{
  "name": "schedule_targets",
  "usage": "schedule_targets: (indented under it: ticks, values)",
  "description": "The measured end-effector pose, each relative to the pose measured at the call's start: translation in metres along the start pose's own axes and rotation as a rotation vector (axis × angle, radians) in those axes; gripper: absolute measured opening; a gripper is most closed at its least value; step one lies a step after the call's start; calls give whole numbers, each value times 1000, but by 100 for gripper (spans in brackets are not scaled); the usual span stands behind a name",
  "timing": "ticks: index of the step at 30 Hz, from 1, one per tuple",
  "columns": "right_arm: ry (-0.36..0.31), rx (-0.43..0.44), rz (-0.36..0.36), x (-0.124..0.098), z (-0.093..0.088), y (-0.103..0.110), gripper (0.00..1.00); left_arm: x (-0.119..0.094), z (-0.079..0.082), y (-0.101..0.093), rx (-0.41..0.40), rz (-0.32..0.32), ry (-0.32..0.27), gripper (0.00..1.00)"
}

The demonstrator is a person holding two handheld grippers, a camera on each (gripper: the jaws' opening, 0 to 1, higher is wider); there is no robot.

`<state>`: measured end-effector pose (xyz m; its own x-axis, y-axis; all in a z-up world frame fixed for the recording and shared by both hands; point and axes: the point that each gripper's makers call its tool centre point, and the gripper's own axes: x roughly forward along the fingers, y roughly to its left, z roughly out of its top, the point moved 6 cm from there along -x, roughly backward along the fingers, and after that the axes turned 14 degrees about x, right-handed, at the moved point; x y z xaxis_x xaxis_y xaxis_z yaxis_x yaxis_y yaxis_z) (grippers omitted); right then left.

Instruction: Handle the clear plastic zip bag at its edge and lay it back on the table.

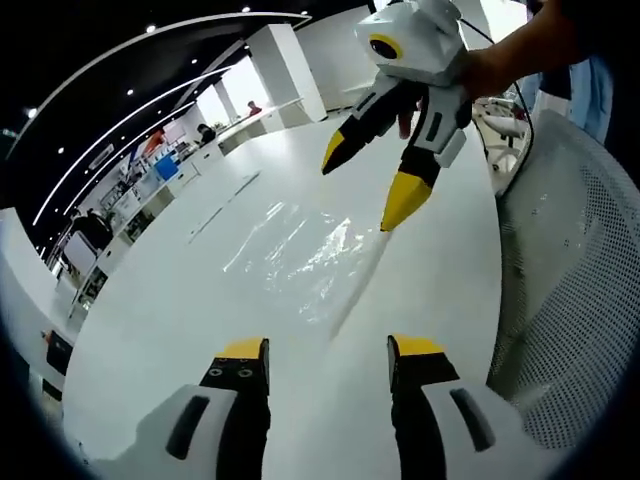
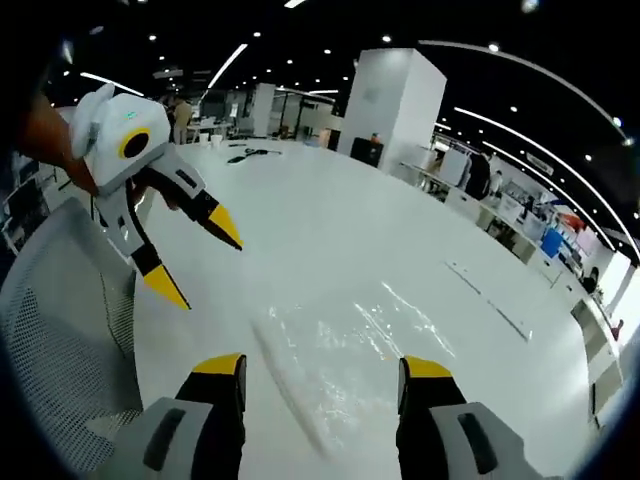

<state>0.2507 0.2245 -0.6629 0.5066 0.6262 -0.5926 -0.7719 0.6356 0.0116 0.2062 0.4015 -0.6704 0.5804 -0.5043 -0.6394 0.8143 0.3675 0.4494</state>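
In the left gripper view, the left gripper [image 1: 328, 362] is seen with its two yellow-tipped jaws spread apart and nothing between them; it is held low over the white tabletop [image 1: 180, 300], apparently so that the edge just ahead can be approached flat. Directly beyond the jaws the clear plastic zip bag [image 1: 300, 250] lies spread on the tabletop, given away mainly by glare and wrinkles. Its near edge, a straight ridge that is probably the zip strip, runs from just ahead of the jaws, on the right-jaw side, up toward the right gripper [image 1: 365, 185]. That gripper is held by a hand [image 1: 490, 65] from the far right and is angled downward with its jaws parted; one yellow tip is poised at or just above the far end of the ridge, though contact cannot be confirmed. A mesh chair back [image 1: 570, 290] is seen to the right of the tabletop.

In the right gripper view, the right gripper's [image 2: 325, 370] own jaws are likewise released and empty, and the bag [image 2: 370, 340] lies immediately ahead of them, with the ridge slanting between the jaws. The left gripper [image 2: 200, 262] is seen up and to the left, open, above the bare tabletop beside the bag.

Since the bag rests flat and neither gripper clasps it, the bag is judged either not yet lifted or already laid down; which cannot be told.
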Motion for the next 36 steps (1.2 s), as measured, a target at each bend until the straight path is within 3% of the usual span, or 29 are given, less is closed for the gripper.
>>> schedule_targets:
  ticks: [13,18,36]
  values:
    - [-44,104,-23,-23,-11,-2,80,-8,4,3,-73,40,-44,67]
    - [-58,137,-37,-30,-15,-4,84,-13,3,4,-111,48,-57,78]
    - [-112,255,-81,-61,-27,1,98,-19,-1,-1,-271,67,-128,98]
